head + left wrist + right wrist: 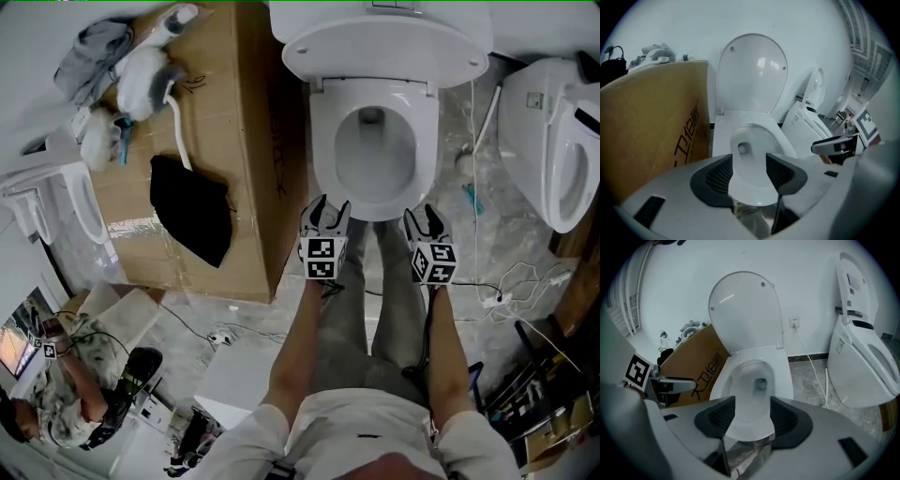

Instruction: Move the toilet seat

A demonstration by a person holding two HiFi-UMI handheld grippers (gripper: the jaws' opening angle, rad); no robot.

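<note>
The seat (pixel 384 42) stands raised at the top centre of the head view, leaning back over the rear of the bowl (pixel 323 141). Its hinge line runs across the frame and its long axis rises away from the hinge. Whether a separate ring lies flat on the rim I cannot tell; only the solid raised oval (pixel 752 70) (pixel 745 310) reads clearly. The left tongs (pixel 324 204) and right tongs (pixel 427 214) hang side by side at the bowl's front lip, below the seat in frame, about equally near it. Each gripper view shows its jaws (pixel 749 171) (pixel 752 413) modestly apart with only the lip framed between them, gripping nothing. Judging from this, the seat lies straight ahead and upward across the bowl, so either hand must reach over to its free top edge.
</note>
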